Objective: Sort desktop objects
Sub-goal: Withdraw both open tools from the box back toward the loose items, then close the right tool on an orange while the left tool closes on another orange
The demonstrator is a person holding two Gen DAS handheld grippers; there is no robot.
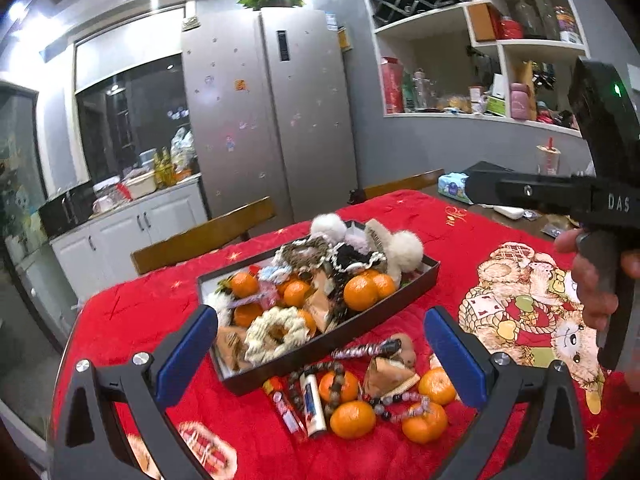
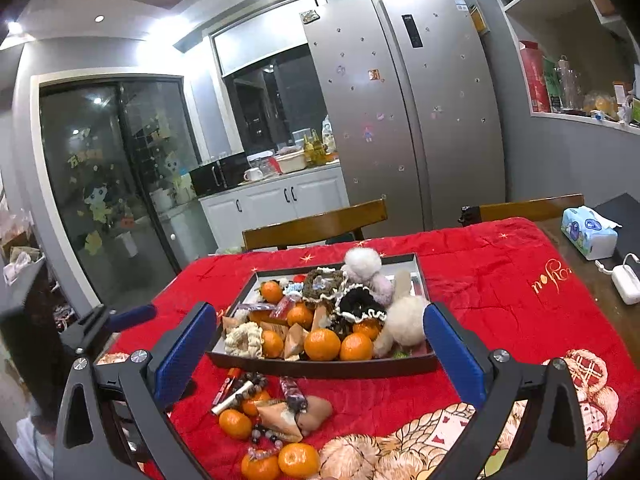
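A dark rectangular tray (image 1: 320,347) (image 2: 320,369) sits on a red cloth, heaped with oranges, fluffy scrunchies, pompoms and wrapped snacks. Loose in front of it lie several oranges (image 1: 352,419) (image 2: 235,423), a lighter (image 1: 313,403), bead bracelets (image 1: 396,401), a wrapped snack (image 1: 390,372) and a brown scrunchie (image 2: 316,412). My left gripper (image 1: 320,354) hangs open above this loose pile, nothing between its blue pads. My right gripper (image 2: 320,354) is open too, over the tray's near edge. The right gripper's body (image 1: 600,200) shows at the left view's right side, held by a hand.
The red cloth (image 1: 460,240) covers a wooden table; a bear print (image 1: 532,304) is at its right. Two chair backs (image 1: 200,236) (image 2: 528,206) stand behind. A tissue pack (image 2: 588,232) and white charger (image 2: 626,282) lie at the far right. Fridge and cabinets are beyond.
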